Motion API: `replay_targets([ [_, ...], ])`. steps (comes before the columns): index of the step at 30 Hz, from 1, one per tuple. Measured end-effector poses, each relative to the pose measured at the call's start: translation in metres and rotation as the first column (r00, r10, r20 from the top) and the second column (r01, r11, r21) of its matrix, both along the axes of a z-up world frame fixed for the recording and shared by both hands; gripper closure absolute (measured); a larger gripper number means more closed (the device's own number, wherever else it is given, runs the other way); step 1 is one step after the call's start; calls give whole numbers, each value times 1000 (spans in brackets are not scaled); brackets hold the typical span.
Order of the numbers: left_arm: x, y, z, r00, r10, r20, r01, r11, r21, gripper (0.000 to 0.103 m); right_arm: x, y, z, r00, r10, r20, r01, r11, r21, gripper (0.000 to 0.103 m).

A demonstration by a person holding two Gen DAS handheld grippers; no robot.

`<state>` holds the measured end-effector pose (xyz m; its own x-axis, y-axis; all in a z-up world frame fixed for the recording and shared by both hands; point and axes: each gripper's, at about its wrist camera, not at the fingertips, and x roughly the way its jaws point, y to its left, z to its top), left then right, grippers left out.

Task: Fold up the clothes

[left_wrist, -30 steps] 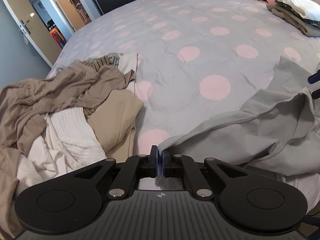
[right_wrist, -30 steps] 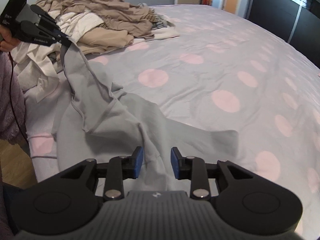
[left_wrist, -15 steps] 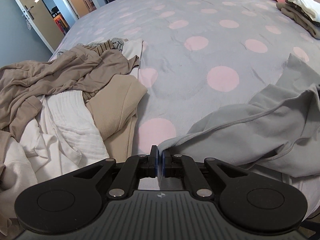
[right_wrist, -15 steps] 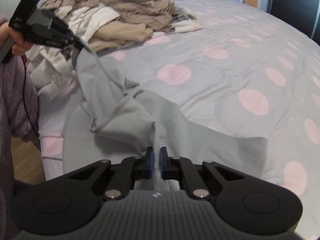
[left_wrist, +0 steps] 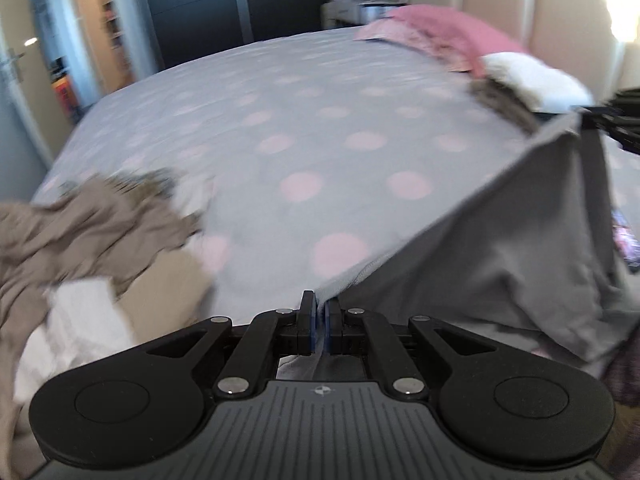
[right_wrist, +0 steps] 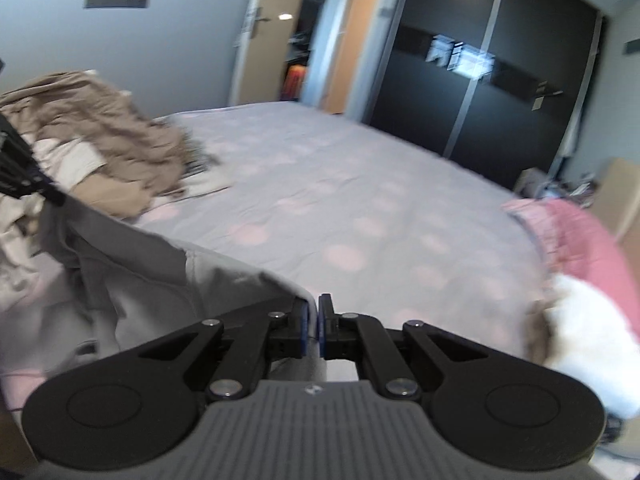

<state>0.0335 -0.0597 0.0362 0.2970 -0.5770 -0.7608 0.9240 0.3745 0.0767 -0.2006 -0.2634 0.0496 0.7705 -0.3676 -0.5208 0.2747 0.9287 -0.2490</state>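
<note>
Left wrist view: my left gripper (left_wrist: 319,322) pinches the grey garment (left_wrist: 500,248); my right gripper (right_wrist: 312,326), jaws just closed, clamps it too, above the spotted bed (left_wrist: 320,128); clothes pile (left_wrist: 92,232) at nine o'clock.

Soft daylight, even, no hard shadows on the bedspread (left_wrist: 320,120); both views smeared by motion blur, the pink dots reduced to pale streaks; only each camera's own gripper body stays sharp below the bedspread; bright overexposed patch at the headboard (left_wrist: 560,12), right of the bedspread; white folded cloth (left_wrist: 536,80) nearly blown out; glare reflected on the dark wardrobe (right_wrist: 500,80) behind the bedspread; a small ceiling light glows in the doorway (right_wrist: 296,40); fisheye bends walls, black vignette at corners.
</note>
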Motion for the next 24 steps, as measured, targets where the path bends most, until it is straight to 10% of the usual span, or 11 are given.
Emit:
replay_targets([
  [6, -41, -37, -18, 976, -216, 38, 215, 976, 35, 97, -22, -31, 1, 987, -154, -35, 154, 988, 1, 98],
  [11, -74, -45, -49, 916, -385, 108, 370, 919, 140, 63, -32, -61, -31, 958, -263, -110, 271, 961, 62, 98],
  [24, -104, -16, -82, 740, -626, 248, 534, 770, 350, 58, -37, -78, -56, 953, -270, -139, 286, 951, 114, 98],
])
